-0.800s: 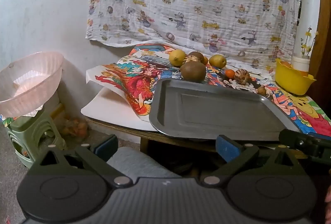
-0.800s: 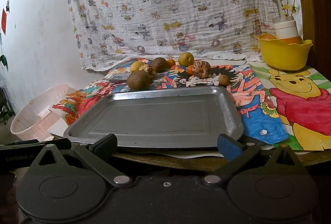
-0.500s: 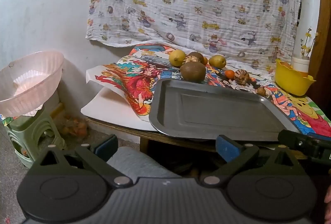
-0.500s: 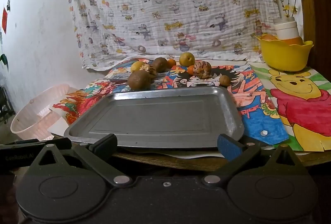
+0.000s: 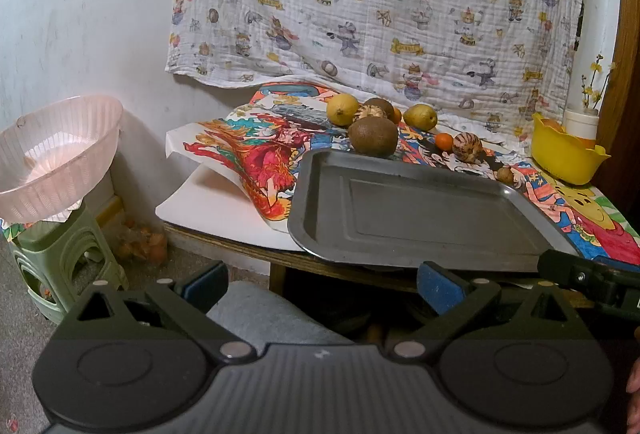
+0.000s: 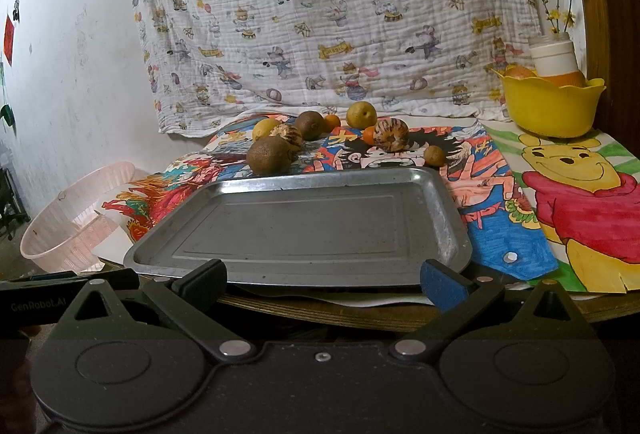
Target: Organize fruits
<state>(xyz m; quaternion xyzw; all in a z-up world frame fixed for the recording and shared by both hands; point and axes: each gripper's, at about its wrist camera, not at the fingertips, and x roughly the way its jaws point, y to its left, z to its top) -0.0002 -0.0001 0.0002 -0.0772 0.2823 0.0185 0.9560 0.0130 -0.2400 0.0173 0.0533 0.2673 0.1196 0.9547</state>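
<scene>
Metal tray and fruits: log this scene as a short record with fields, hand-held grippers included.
tray: metal tray at the table's near edge, nothing on it
fruits: clustered behind the tray on the printed cover; brown fruit closest to its far rim
other fruits: two yellow ones, small orange one
yellow bowl: far right on the table
pink basket: left of the table, on a green stool
left hand-held gripper: open, holding nothing
right hand-held gripper: open, holding nothing

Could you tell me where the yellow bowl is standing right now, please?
The yellow bowl stands at the table's far right corner in both wrist views, behind the bear drawing, with a white jar just behind it.
</scene>
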